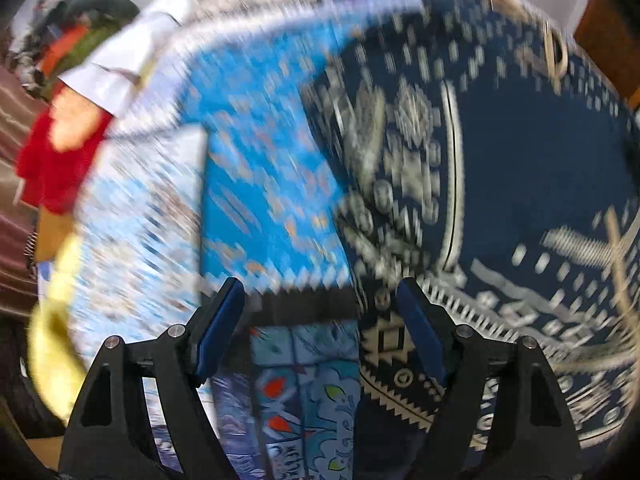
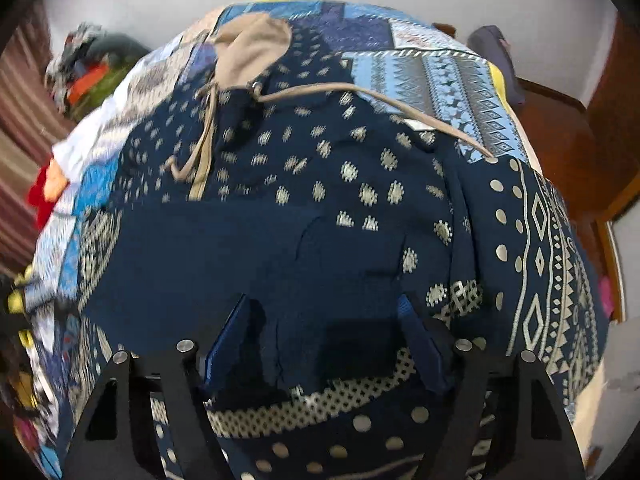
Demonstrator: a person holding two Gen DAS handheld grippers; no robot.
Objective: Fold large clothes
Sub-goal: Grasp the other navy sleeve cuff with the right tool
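Note:
A large navy garment [image 2: 320, 216] with silver printed motifs and a beige lining and drawstring [image 2: 208, 136] lies spread on a blue patchwork bedspread [image 2: 432, 76]. In the left wrist view, which is motion-blurred, the garment [image 1: 520, 168] fills the right half. My left gripper [image 1: 320, 292] is open over the garment's left edge and the bedspread [image 1: 264, 168], holding nothing. My right gripper [image 2: 324, 308] is open just above the garment's plain navy part near its lower hem, with cloth lying between the blue pads [image 2: 416, 332].
A pile of mixed clothes [image 2: 92, 68] sits at the far left of the bed; red and white clothes [image 1: 60, 160] lie on its left side. A striped curtain [image 2: 20, 128] hangs left. Wooden furniture [image 2: 560, 140] stands right of the bed.

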